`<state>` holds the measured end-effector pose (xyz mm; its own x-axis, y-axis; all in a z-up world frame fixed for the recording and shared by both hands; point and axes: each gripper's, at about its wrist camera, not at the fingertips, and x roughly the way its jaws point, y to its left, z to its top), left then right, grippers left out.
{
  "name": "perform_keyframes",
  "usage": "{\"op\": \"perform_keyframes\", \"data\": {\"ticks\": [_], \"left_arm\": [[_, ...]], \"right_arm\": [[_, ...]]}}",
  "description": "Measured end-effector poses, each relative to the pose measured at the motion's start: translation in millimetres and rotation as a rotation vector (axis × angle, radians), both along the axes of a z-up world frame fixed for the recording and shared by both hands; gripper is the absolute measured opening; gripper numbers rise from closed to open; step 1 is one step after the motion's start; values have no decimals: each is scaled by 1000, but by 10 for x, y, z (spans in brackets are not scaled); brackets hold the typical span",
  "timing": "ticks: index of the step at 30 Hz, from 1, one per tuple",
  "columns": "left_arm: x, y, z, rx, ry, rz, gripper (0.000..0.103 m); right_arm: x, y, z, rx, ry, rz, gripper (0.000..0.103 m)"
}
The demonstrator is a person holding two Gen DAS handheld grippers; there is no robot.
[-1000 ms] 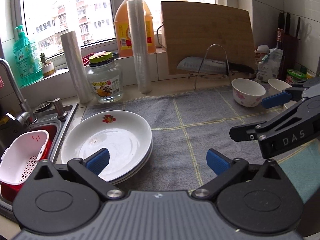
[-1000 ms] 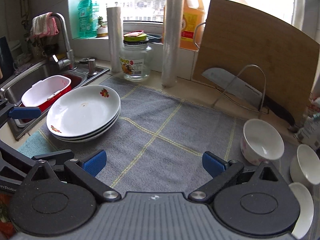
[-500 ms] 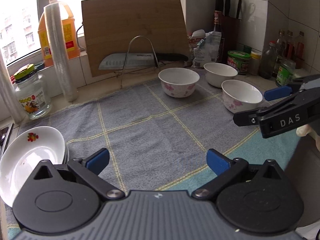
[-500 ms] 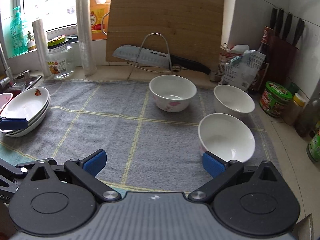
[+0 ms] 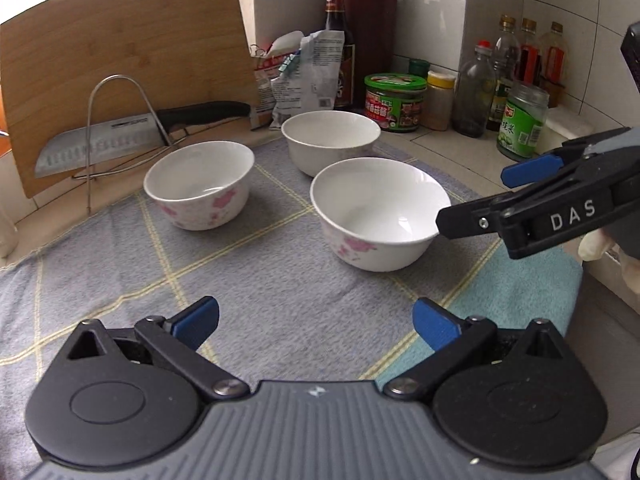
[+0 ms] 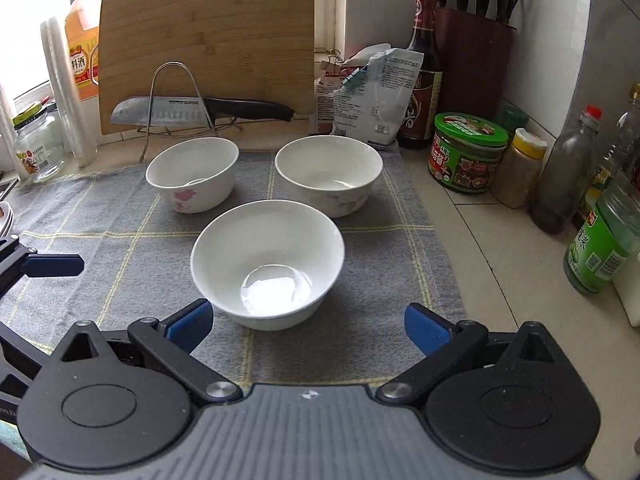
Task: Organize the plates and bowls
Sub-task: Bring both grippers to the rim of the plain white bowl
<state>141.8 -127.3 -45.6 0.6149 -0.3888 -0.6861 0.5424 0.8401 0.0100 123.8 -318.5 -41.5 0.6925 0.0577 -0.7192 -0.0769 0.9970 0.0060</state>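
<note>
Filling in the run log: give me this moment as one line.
phase: approaching bowls | left gripper: open, empty | right gripper: open, empty, facing nearest bowl | three bowls upright, apart, on grey mat

Bare mat [image 6: 100, 216] left; bowls [image 6: 267, 264] block ctr, jars [image 6: 468, 158] right.

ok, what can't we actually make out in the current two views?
- Plate stack: right wrist view shows only a sliver, cut off by the left edge; absent from the left wrist view.
- Nearest bowl: its near base is hidden by the right gripper.
- Right gripper in the left wrist view: body cut off by the right edge.
- Labels on the bottles: too small to read.
</note>
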Motion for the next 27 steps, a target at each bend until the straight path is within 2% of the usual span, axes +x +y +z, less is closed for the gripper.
{"op": "perform_keyframes", "data": {"ticks": [10,27], "left_arm": [[120,-452,-116,13,2,-15,102],[217,-674,-217,2,-48,-14,100]], "right_arm": [[307,-282,-91,64,20,114,103],[539,-303,-151,124,50,246,103]]}}
